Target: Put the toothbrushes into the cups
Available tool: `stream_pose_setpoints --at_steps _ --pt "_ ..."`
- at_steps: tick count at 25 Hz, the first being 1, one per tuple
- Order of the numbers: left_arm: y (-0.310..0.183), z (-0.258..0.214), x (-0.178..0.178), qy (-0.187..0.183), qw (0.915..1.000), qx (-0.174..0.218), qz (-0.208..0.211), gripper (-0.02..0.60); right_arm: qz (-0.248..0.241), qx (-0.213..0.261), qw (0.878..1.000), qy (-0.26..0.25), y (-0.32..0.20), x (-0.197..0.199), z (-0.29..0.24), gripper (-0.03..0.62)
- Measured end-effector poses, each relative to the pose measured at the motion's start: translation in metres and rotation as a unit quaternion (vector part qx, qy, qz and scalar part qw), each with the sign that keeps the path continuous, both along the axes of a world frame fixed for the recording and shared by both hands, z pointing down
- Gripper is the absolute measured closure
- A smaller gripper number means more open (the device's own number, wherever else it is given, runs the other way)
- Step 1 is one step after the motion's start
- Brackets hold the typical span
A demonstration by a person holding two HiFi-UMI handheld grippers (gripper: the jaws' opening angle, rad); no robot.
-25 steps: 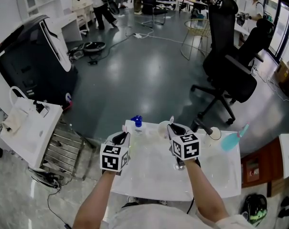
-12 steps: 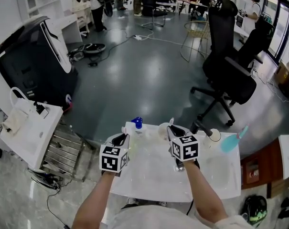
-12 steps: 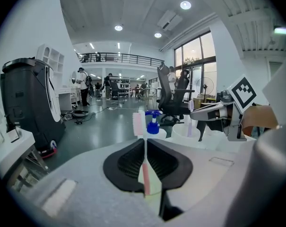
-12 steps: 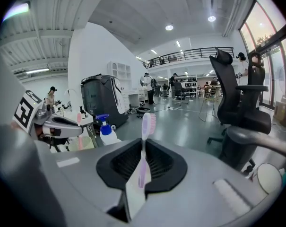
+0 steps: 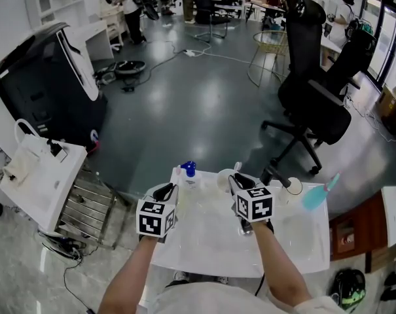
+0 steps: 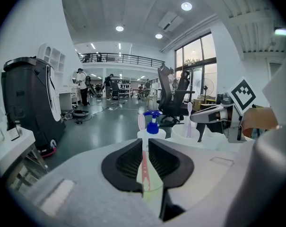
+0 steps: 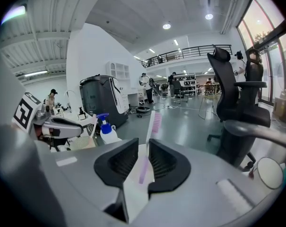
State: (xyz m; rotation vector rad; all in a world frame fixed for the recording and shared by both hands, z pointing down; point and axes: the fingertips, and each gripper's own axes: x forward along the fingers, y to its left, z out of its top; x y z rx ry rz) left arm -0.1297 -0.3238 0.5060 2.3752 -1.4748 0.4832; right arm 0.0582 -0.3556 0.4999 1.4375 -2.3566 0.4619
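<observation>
My right gripper [image 7: 143, 162] stands open over a white cup [image 7: 135, 186], and its jaws have just been opening. A purple toothbrush [image 7: 152, 126] leans between them with its handle down in that cup, free of the pads. From the left gripper view the same toothbrush [image 6: 189, 119] stands in the white cup [image 6: 183, 135] at the right gripper's tips. My left gripper [image 6: 145, 162] is shut on a pink toothbrush [image 6: 142, 123] held upright over a clear greenish cup [image 6: 154, 186]. In the head view both grippers, left [image 5: 165, 190] and right [image 5: 238, 179], sit at the table's far edge.
A blue-topped pump bottle [image 5: 188, 169] stands at the far edge of the white table [image 5: 211, 241], between the grippers. A small round mirror [image 5: 294, 186] and a teal object [image 5: 315, 193] lie to the right. Black office chairs [image 5: 315, 103] stand beyond the table.
Both grippers and the things on the table keep their places. Only people at the far end of the room have moved.
</observation>
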Motion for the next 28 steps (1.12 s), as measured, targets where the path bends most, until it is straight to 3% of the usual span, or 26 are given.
stream_pose_setpoints --at_steps 15,28 --pt "-0.004 -0.02 0.006 0.005 0.9997 0.021 0.008 0.537 0.007 0.008 1.0 -0.007 0.007 0.008 -0.013 0.513" --pt "-0.018 -0.056 0.054 0.019 0.9973 0.048 0.053 0.537 0.025 0.048 0.998 -0.024 0.021 0.033 -0.061 0.524"
